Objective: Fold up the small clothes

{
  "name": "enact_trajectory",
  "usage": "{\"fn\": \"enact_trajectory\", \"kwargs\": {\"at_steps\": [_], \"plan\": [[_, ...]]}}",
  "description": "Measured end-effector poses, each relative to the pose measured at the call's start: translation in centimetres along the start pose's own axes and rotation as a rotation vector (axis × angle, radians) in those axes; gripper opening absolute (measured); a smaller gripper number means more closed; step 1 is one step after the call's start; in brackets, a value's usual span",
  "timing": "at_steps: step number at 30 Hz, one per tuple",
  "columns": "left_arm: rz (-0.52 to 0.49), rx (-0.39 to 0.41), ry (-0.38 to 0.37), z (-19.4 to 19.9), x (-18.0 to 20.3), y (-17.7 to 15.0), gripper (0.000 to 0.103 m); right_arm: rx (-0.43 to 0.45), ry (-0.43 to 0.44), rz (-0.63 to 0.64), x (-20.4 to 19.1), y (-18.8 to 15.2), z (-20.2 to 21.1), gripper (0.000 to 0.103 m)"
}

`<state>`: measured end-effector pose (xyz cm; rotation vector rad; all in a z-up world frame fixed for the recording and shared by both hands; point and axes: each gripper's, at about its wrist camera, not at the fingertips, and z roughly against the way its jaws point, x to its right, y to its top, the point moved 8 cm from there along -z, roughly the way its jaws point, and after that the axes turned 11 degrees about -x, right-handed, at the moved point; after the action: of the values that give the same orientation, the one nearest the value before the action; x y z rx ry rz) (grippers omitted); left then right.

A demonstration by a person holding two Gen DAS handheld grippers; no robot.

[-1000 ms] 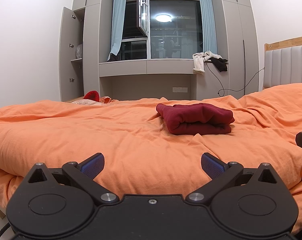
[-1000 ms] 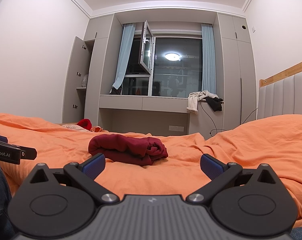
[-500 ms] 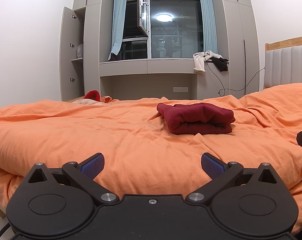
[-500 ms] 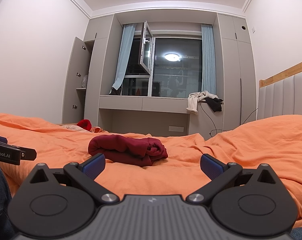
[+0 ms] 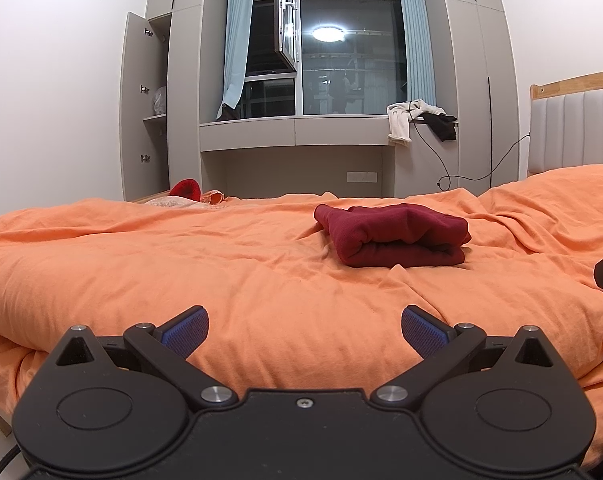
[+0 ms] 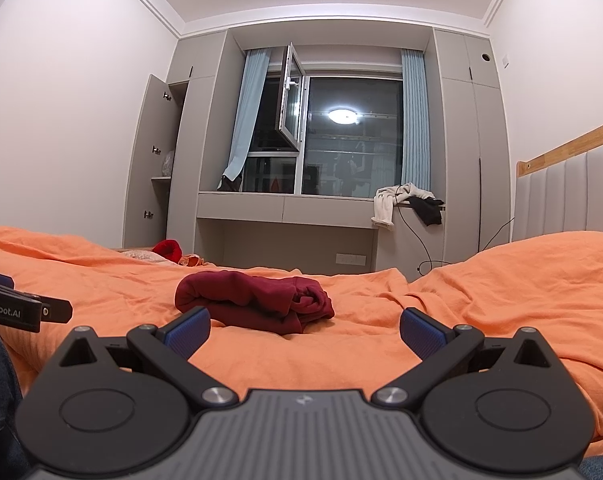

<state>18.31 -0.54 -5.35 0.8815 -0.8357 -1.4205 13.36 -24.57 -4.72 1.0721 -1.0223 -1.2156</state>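
Observation:
A dark red garment [image 5: 393, 236] lies folded in a compact bundle on the orange bedcover [image 5: 181, 264], ahead and right of centre in the left wrist view. The right wrist view has the same red bundle [image 6: 257, 300] ahead and slightly left. My left gripper [image 5: 304, 330] is open over the near part of the bed, well short of the garment, with nothing between its blue pads. Just as empty, my right gripper [image 6: 304, 330] is open and low over the cover, close behind the bundle. The left gripper's side [image 6: 17, 308] shows at the right view's left edge.
A padded headboard [image 5: 573, 128] rises at the right. A grey window bench [image 5: 301, 132] with white and black clothes [image 5: 417, 120] stands behind the bed. A wardrobe door [image 5: 141, 108] is open at the left. Red and pale items [image 5: 185, 192] lie at the bed's far side.

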Motion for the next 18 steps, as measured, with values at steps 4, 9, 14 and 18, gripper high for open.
{"fn": "enact_trajectory", "kwargs": {"at_steps": [4, 9, 14, 18], "plan": [[0.000, 0.000, 0.002, 0.02, 0.00, 0.05, 0.103, -0.004, 0.000, 0.004, 0.01, -0.07, -0.01, 0.103], [0.000, -0.001, 0.002, 0.06, -0.02, 0.02, 0.103, -0.006, 0.001, 0.011, 0.08, -0.11, 0.07, 0.103], [0.000, -0.007, 0.002, 0.04, -0.13, -0.11, 0.103, -0.007, 0.002, 0.013, 0.12, -0.12, 0.07, 0.103], [0.003, -0.012, 0.003, 0.16, -0.46, -0.21, 0.103, -0.007, 0.001, 0.014, 0.07, -0.11, 0.07, 0.103]]}}
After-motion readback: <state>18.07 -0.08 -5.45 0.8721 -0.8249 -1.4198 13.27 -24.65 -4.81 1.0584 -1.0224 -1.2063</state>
